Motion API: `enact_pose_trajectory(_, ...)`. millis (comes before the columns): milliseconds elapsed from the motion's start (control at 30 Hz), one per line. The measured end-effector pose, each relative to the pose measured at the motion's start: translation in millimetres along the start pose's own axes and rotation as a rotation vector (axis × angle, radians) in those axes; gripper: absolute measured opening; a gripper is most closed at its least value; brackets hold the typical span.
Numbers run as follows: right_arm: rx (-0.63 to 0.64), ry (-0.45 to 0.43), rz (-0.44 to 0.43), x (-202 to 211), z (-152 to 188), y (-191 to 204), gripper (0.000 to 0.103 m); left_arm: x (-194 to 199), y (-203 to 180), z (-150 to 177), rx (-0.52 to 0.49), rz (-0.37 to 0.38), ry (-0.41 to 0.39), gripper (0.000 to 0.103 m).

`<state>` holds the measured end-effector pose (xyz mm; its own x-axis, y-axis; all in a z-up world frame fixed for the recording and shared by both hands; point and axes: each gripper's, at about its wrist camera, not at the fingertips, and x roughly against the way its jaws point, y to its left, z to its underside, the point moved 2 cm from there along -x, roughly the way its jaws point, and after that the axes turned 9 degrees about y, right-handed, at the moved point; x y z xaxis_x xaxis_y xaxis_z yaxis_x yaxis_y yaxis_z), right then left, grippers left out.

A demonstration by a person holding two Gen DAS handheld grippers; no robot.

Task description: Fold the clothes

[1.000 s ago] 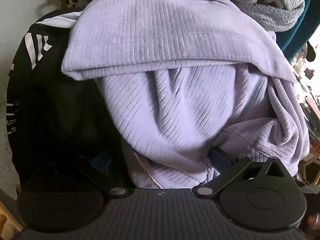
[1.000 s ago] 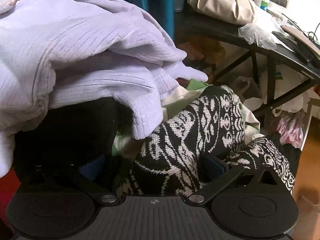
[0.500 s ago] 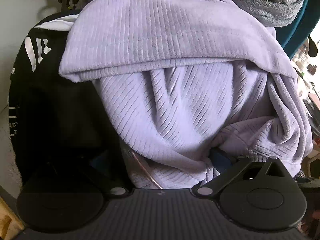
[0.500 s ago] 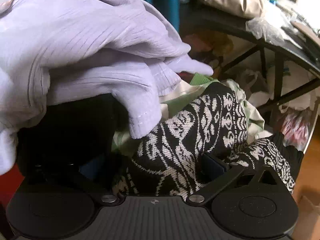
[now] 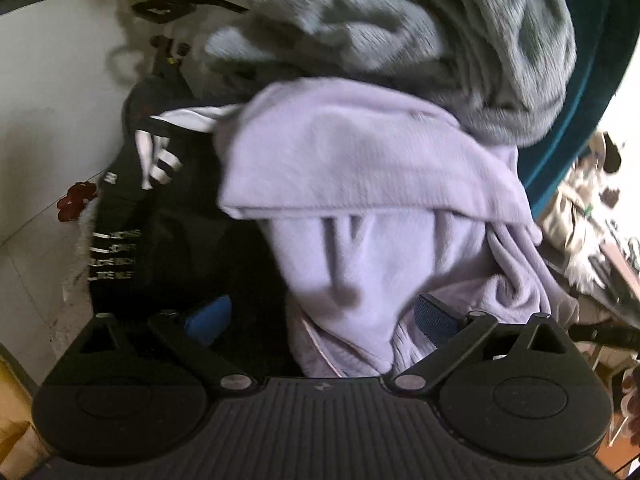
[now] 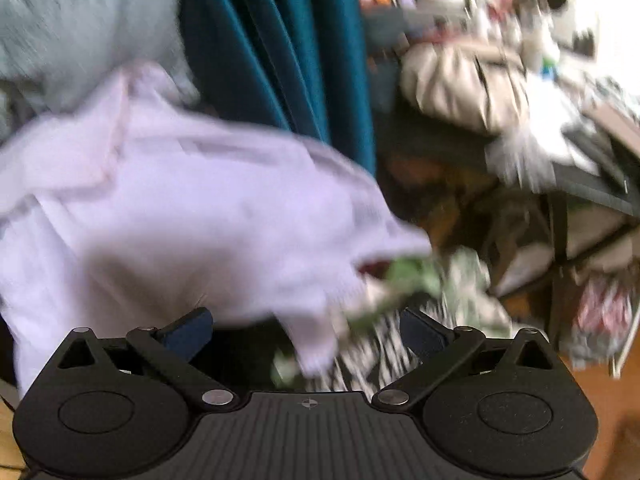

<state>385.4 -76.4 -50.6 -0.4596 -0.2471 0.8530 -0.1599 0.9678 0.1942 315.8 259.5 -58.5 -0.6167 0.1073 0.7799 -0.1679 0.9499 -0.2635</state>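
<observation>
Both grippers sit at the clothes pile, jaws spread wide, nothing gripped. Left gripper (image 5: 322,318) faces the lilac fleece garment (image 5: 360,184), which lies draped over a black printed top (image 5: 132,220) and under a grey fuzzy blanket (image 5: 420,28). Right gripper (image 6: 304,330) is low by the fleece's hanging edge, patterned knit (image 6: 372,360) below. Right view is blurred. My call: pinch the fleece only, at two well-separated hem points, then lift clear so the blanket doesn't drag along.
</observation>
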Motion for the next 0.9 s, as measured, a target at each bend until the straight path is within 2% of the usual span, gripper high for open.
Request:
enact_pose_trajectory(100,0.049,-0.026,-0.052,3,-21,19,0.1,8,-1,-2,0.015,-0.01,-0.01,0.1)
enact_pose_trajectory(300,0.197,-0.047,-0.063,-19,-41,71,0.102,7,4,-17,-0.008,-0.012,-0.04,0.1)
enact_pose_trajectory(400,0.205,-0.036,-0.063,-36,-43,81,0.099,8,5,-26,-0.035,-0.018,-0.053,0.1)
enact_pose_trajectory(433,0.201,-0.034,-0.08,-38,-42,80,0.095,9,5,-29,-0.042,-0.018,-0.06,0.1)
enact_pose_trajectory(467,0.2,-0.033,-0.109,-37,-40,79,0.087,10,6,-32,-0.047,-0.016,-0.067,0.1)
enact_pose_trajectory(500,0.199,-0.032,-0.137,-36,-39,77,0.075,11,6,-35,-0.053,-0.013,-0.072,0.1)
enact_pose_trajectory(533,0.202,-0.031,-0.162,-35,-37,76,0.067,12,6,-38,-0.058,-0.008,-0.073,0.1)
enact_pose_trajectory(600,0.223,-0.033,-0.196,-30,-32,78,0.037,11,3,-43,-0.083,0.0,-0.077,0.1)
enact_pose_trajectory(633,0.234,-0.034,-0.213,-27,-30,79,0.031,10,-1,-45,-0.112,-0.003,-0.083,0.1)
enact_pose_trajectory(667,0.248,-0.037,-0.222,-24,-28,81,0.019,10,-5,-47,-0.141,-0.006,-0.089,0.1)
enact_pose_trajectory(767,0.289,-0.056,-0.204,-16,-21,86,0.007,3,-22,-45,-0.296,-0.077,-0.096,0.1)
enact_pose_trajectory(833,0.278,-0.054,-0.198,-11,-20,84,0.006,-3,-32,-42,-0.4,-0.142,-0.103,0.1)
enact_pose_trajectory(900,0.242,-0.043,-0.189,-9,-20,79,0.007,-8,-36,-42,-0.442,-0.16,-0.105,0.1)
